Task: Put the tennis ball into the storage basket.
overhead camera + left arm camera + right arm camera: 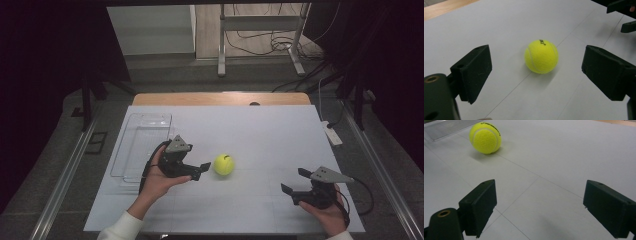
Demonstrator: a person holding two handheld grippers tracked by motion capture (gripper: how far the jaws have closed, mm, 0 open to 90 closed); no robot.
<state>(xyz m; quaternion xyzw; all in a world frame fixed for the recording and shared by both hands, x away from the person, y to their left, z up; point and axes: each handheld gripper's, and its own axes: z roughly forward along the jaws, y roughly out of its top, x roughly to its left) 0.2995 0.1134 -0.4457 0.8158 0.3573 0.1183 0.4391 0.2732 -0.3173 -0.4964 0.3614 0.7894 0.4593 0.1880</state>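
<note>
Near right, the right gripper (295,181) rests low over the white sheet (270,135), jaws wide, holding nothing; near left, the left gripper (200,170) points at the ball (224,164), jaws wide, the ball just ahead of them, untouched; this looks like the approach to a grasp, and next the jaws must straddle the ball and close; a clear tray (145,142) sits left; beyond, the wooden table edge (220,98), grey floor, cables.
</note>
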